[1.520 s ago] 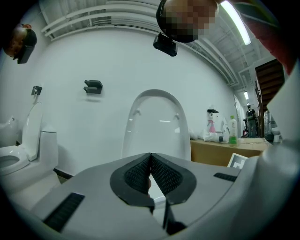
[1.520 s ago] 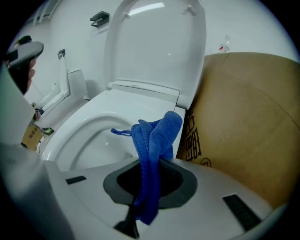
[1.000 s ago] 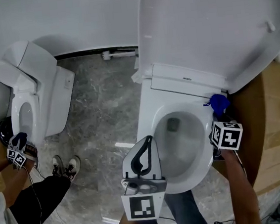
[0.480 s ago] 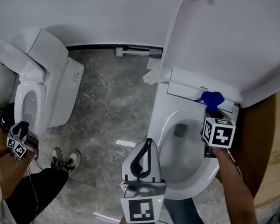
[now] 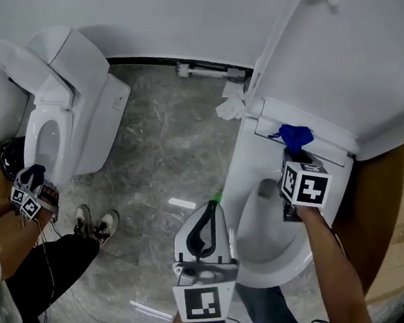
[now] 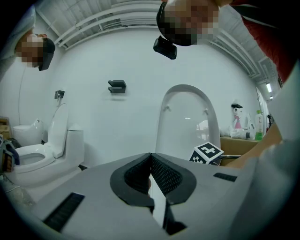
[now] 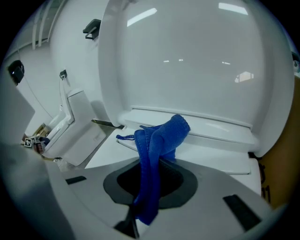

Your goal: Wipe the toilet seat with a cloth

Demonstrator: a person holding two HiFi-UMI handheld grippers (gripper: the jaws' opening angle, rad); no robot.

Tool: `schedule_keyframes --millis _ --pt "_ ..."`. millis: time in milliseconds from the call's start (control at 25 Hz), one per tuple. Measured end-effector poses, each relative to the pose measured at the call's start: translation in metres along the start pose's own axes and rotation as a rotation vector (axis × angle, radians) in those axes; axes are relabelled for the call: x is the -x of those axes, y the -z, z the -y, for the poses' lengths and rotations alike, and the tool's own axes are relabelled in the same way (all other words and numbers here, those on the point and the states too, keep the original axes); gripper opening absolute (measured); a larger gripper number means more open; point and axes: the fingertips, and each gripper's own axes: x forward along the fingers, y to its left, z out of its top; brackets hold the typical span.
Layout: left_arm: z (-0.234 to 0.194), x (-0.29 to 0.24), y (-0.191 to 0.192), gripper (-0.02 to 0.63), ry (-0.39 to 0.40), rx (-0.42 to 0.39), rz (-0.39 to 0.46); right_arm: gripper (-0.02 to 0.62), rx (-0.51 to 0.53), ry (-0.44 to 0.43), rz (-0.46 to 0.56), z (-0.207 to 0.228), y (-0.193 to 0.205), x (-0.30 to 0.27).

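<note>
The blue cloth [image 7: 159, 136] is being clamped between the 2 closed jaws of the right gripper [image 5: 292, 156]. Its loose end is bunching just ahead of the tips, over the rear of the toilet seat [image 5: 247, 182], below the raised lid [image 5: 349, 56]. The left gripper [image 5: 211, 208] is being held fully closed and empty, with the seat just to its right.

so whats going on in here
A person stands over a toilet with its lid up, a claw in each hand. The right claw is shut on a blue cloth, held at the back of the seat, by the hinge. The left claw is shut and empty, near the front of the bowl. Another person is at a second toilet to the left.
</note>
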Motion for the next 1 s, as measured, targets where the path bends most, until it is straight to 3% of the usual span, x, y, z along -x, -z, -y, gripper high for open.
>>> schedule_keyframes --millis 280,440,560,720,1000 --pt "-0.002 0.002 -0.011 0.015 -0.009 0.021 0.015 0.071 0.062 -0.104 0.020 -0.029 -0.007 -0.003" --pt "-0.007 0.005 -0.016 0.015 -0.023 0.072 0.010 0.071 0.064 -0.112 0.050 -0.034 -0.008 0.004" --pt "-0.012 0.006 -0.021 0.015 -0.040 0.117 0.013 0.071 0.012 -0.149 0.115 -0.038 -0.014 0.015" --pt "-0.018 0.012 -0.028 0.015 -0.042 0.107 0.042 0.071 0.000 -0.210 0.211 -0.055 -0.024 0.044" --pt "-0.023 0.020 -0.034 0.015 -0.047 0.106 0.034 0.071 0.123 -0.242 0.370 -0.081 -0.033 0.114"
